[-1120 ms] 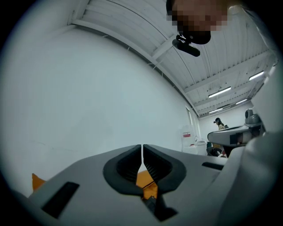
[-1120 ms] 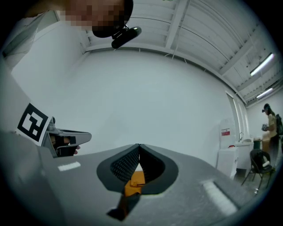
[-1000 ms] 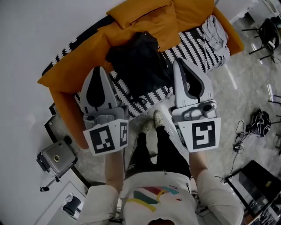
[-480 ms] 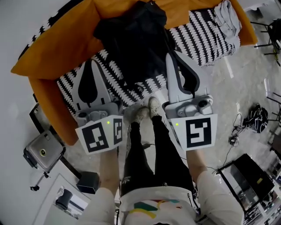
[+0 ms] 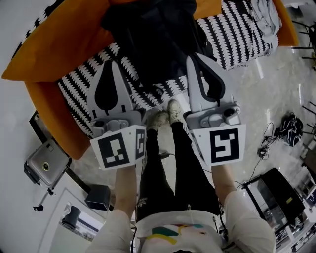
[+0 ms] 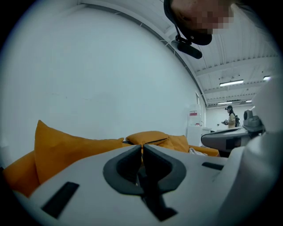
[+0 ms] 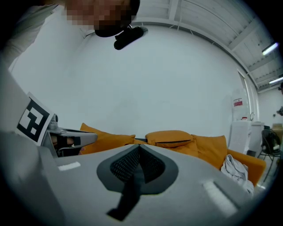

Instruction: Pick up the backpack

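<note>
The black backpack (image 5: 153,37) lies slumped on the orange sofa (image 5: 54,59), on a black-and-white patterned throw (image 5: 232,37). In the head view my left gripper (image 5: 112,63) is shut with nothing in it, its tip over the throw just left of the backpack's lower edge. My right gripper (image 5: 190,58) is shut and empty too, its tip at the backpack's lower right side. In the left gripper view the left gripper (image 6: 142,148) shows its jaws together before orange cushions (image 6: 148,137). The right gripper (image 7: 139,148) looks the same in its own view. Neither gripper view shows the backpack.
A grey bundle of cloth (image 5: 266,12) lies at the sofa's right end. On the floor are a grey case (image 5: 44,165) at the left, a black bag with cables (image 5: 289,131) at the right and a dark box (image 5: 276,195). My feet (image 5: 165,116) stand against the sofa's front.
Both grippers have come down side by side toward the sofa seat, and the backpack and sofa now sit closer and higher in the head view. Both stayed shut.
</note>
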Action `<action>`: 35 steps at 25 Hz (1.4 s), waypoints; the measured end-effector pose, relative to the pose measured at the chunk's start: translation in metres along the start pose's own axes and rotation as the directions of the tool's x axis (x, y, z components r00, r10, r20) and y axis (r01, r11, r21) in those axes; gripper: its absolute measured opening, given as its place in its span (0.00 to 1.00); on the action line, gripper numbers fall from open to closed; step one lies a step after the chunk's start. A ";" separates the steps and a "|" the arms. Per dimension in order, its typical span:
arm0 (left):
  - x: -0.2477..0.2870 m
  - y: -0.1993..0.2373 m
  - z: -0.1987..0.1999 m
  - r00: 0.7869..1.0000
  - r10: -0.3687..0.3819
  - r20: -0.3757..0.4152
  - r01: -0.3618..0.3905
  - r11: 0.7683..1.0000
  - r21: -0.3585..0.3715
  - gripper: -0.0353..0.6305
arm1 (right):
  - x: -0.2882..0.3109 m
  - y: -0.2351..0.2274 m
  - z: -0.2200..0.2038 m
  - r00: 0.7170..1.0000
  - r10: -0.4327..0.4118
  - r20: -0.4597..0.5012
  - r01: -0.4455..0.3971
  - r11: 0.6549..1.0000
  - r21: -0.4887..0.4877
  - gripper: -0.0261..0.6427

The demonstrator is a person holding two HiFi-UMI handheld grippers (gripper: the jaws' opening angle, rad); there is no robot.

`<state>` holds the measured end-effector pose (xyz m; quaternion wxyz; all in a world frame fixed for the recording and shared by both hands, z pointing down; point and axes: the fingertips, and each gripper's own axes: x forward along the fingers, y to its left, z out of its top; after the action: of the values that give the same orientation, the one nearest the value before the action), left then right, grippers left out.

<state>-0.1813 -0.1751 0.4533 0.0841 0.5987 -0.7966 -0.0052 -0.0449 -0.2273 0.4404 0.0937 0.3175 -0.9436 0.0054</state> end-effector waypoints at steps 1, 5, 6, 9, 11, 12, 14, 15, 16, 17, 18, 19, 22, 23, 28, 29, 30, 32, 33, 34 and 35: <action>0.002 0.000 -0.002 1.000 0.000 -0.003 0.000 1.000 -0.003 0.08 | 0.001 -0.002 -0.002 1.000 -0.002 -0.003 0.002 1.000 -0.003 0.04; 0.010 0.007 -0.008 1.000 0.005 -0.019 -0.005 1.000 -0.017 0.09 | 0.008 -0.012 -0.008 1.000 -0.013 -0.020 0.012 1.000 -0.014 0.04; 0.012 0.010 -0.010 1.000 0.012 -0.023 -0.012 1.000 -0.024 0.09 | 0.011 -0.016 -0.009 1.000 -0.014 -0.023 0.014 1.000 -0.015 0.04; 0.020 0.026 -0.018 0.998 0.036 -0.047 -0.038 0.998 -0.042 0.09 | 0.021 -0.027 -0.016 0.999 -0.016 -0.036 0.016 1.000 -0.007 0.04; 0.027 0.034 -0.029 0.997 0.030 -0.071 -0.034 0.998 -0.057 0.18 | 0.029 -0.033 -0.023 0.999 -0.006 -0.048 0.006 1.000 -0.004 0.08; 0.031 0.038 -0.035 0.996 0.024 -0.082 -0.029 0.997 -0.069 0.24 | 0.034 -0.036 -0.026 0.998 0.002 -0.057 -0.003 1.000 -0.006 0.23; 0.039 0.047 -0.052 0.995 0.022 -0.094 -0.032 0.995 -0.099 0.28 | 0.044 -0.044 -0.036 0.997 0.002 -0.078 -0.004 1.000 -0.014 0.24; 0.044 0.053 -0.062 0.994 0.030 -0.103 -0.041 0.993 -0.112 0.30 | 0.050 -0.050 -0.043 0.996 -0.005 -0.092 0.003 1.000 -0.019 0.25; 0.050 0.060 -0.074 0.992 0.039 -0.119 -0.054 0.991 -0.123 0.31 | 0.056 -0.055 -0.050 0.994 -0.015 -0.108 0.013 1.000 -0.021 0.27; 0.056 0.067 -0.087 0.988 0.049 -0.145 -0.069 0.989 -0.132 0.33 | 0.062 -0.061 -0.057 0.992 -0.025 -0.124 0.023 1.000 -0.020 0.28; 0.062 0.074 -0.102 0.982 0.057 -0.179 -0.083 0.987 -0.138 0.35 | 0.068 -0.066 -0.064 0.989 -0.034 -0.141 0.032 0.999 -0.018 0.28; 0.067 0.081 -0.118 0.974 0.063 -0.218 -0.096 0.985 -0.145 0.35 | 0.073 -0.071 -0.071 0.987 -0.040 -0.157 0.038 0.999 -0.017 0.28; 0.081 0.094 -0.156 0.949 0.068 -0.308 -0.126 0.977 -0.174 0.35 | 0.088 -0.086 -0.092 0.977 -0.058 -0.206 0.053 0.998 -0.028 0.28; 0.085 0.096 -0.165 0.943 0.065 -0.326 -0.128 0.976 -0.176 0.35 | 0.092 -0.090 -0.100 0.973 -0.064 -0.223 0.058 0.998 -0.034 0.28; 0.099 0.088 -0.208 0.914 0.009 -0.405 -0.089 0.980 -0.180 0.42 | 0.106 -0.101 -0.139 0.949 -0.084 -0.304 0.076 0.996 -0.036 0.31; 0.101 0.086 -0.213 0.911 0.003 -0.411 -0.088 0.978 -0.189 0.43 | 0.108 -0.103 -0.144 0.946 -0.084 -0.314 0.078 0.996 -0.034 0.32; 0.104 0.086 -0.218 0.909 -0.001 -0.416 -0.091 0.975 -0.202 0.43 | 0.110 -0.104 -0.149 0.942 -0.082 -0.324 0.077 0.997 -0.030 0.32; 0.108 0.087 -0.226 0.904 -0.009 -0.427 -0.097 0.969 -0.225 0.44 | 0.114 -0.106 -0.157 0.936 -0.073 -0.345 0.070 0.997 -0.022 0.34; 0.110 0.087 -0.230 0.901 -0.013 -0.435 -0.097 0.968 -0.230 0.45 | 0.116 -0.107 -0.162 0.932 -0.069 -0.356 0.067 0.998 -0.019 0.35; 0.112 0.086 -0.233 0.896 -0.017 -0.443 -0.095 0.969 -0.229 0.46 | 0.117 -0.108 -0.166 0.928 -0.066 -0.367 0.065 0.998 -0.016 0.36; 0.115 0.084 -0.236 0.892 -0.020 -0.451 -0.091 0.970 -0.224 0.46 | 0.118 -0.109 -0.170 0.924 -0.065 -0.376 0.064 0.998 -0.014 0.36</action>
<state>-0.2595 -0.2389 0.7100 0.3375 0.5543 -0.7598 0.0394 -0.0423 -0.3730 0.6230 0.2731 0.3415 -0.8972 0.0623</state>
